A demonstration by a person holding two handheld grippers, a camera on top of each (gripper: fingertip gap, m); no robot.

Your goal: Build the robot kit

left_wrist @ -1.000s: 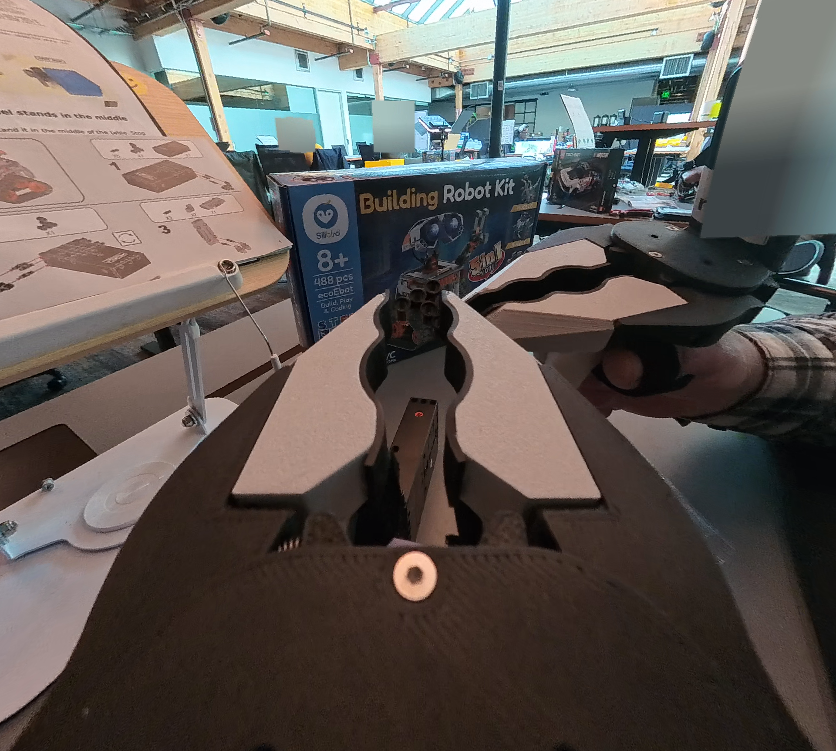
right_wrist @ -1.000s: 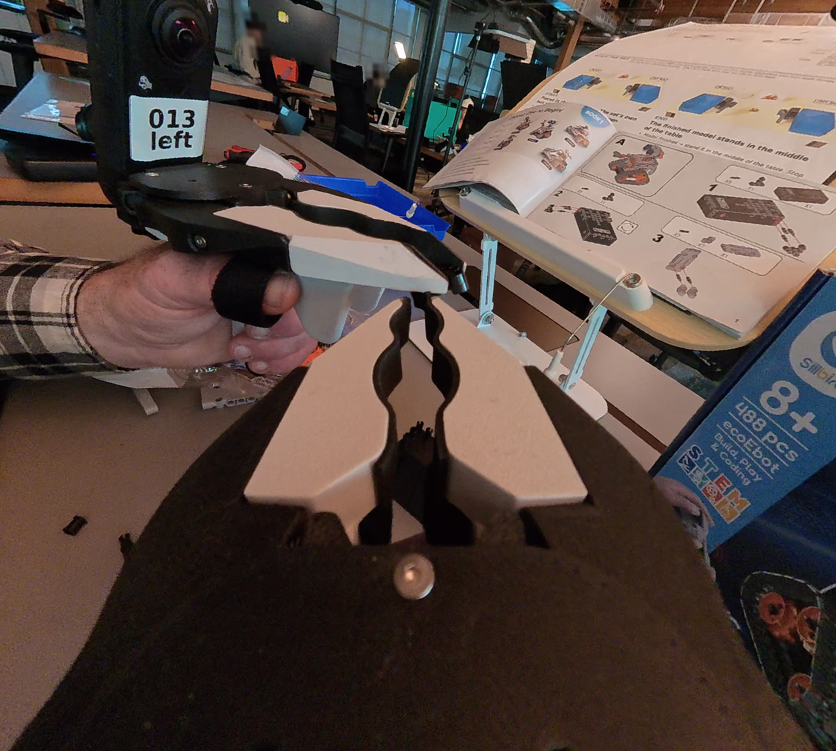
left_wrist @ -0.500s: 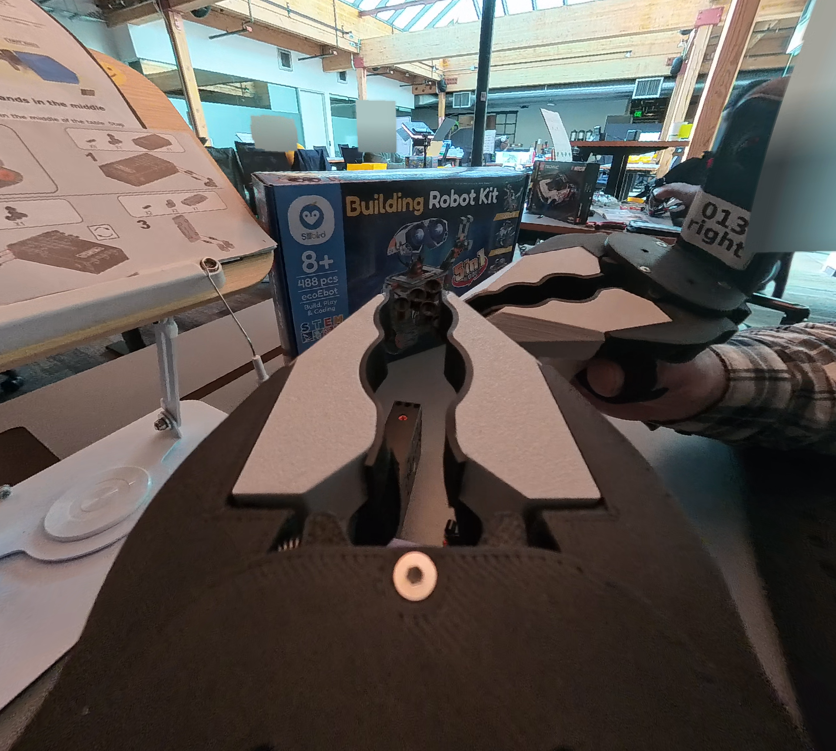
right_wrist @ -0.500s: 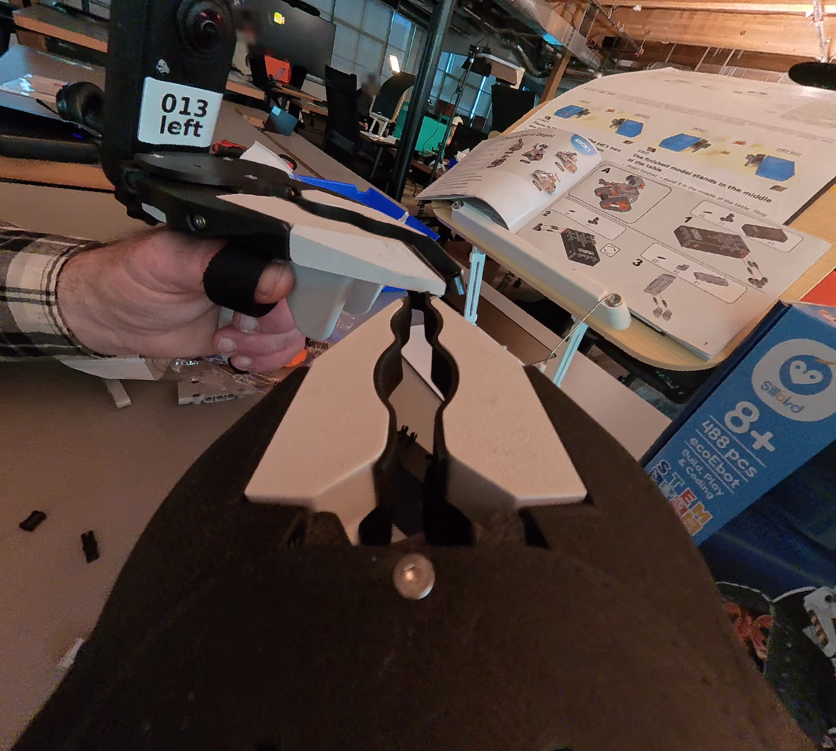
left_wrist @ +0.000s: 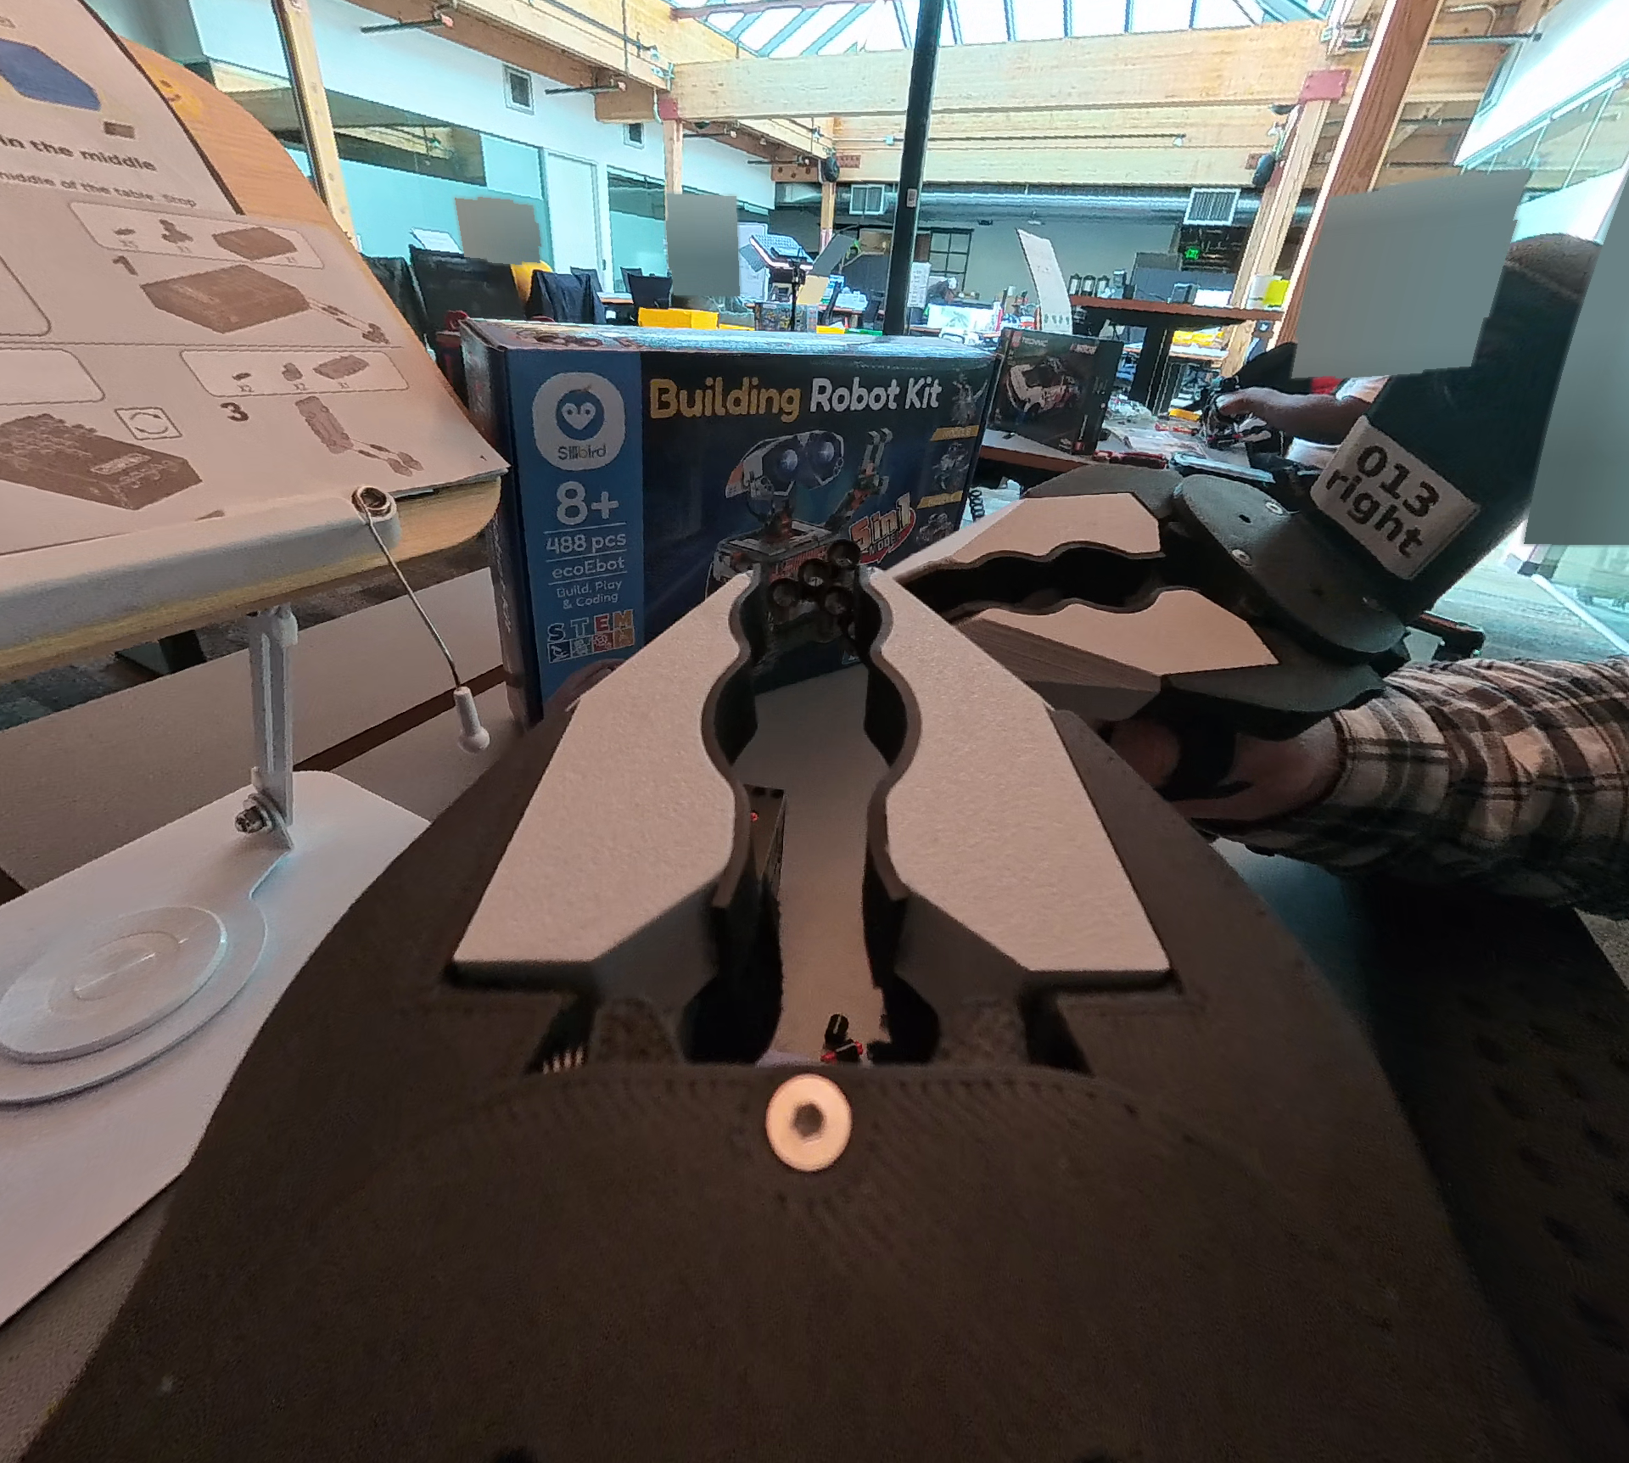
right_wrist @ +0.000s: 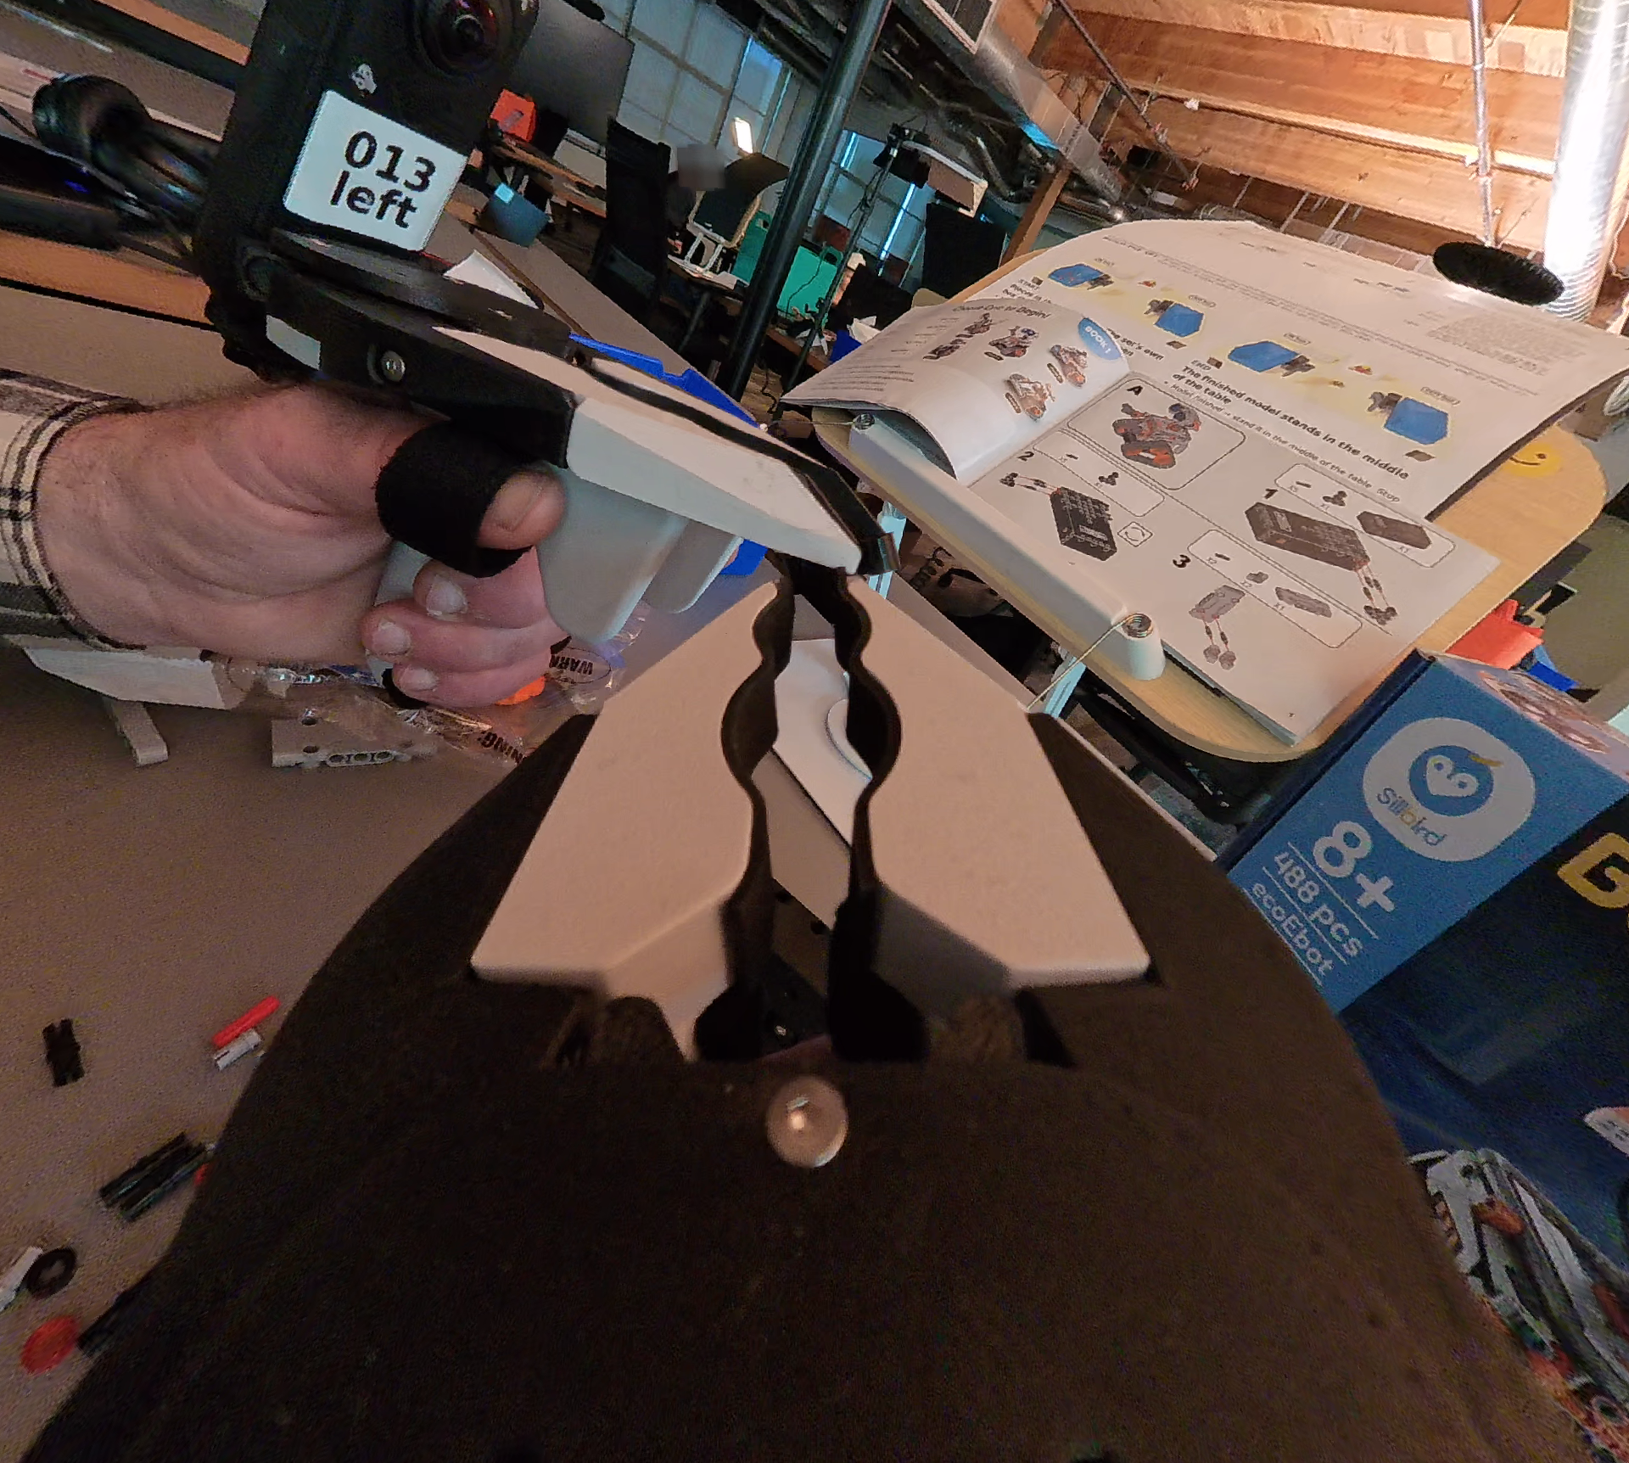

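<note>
Nearest, the left gripper (left_wrist: 809,609) stood with its white fingers apart. A small black rectangular block with a red light (left_wrist: 763,839) leaned on the left finger, seemingly unclamped. Just right, the right gripper (right_wrist: 811,601) showed a narrow gap; whether it gripped anything could not be told. Farther off stood a blue cardboard kit box (left_wrist: 749,451).

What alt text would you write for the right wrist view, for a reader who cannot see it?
The right tongs point their nearly closed tips at the tip of the left tongs, held by a hand in a plaid sleeve. Behind stands an open instruction booklet on a stand, with a blue kit box at right and small parts scattered on the table.
</note>
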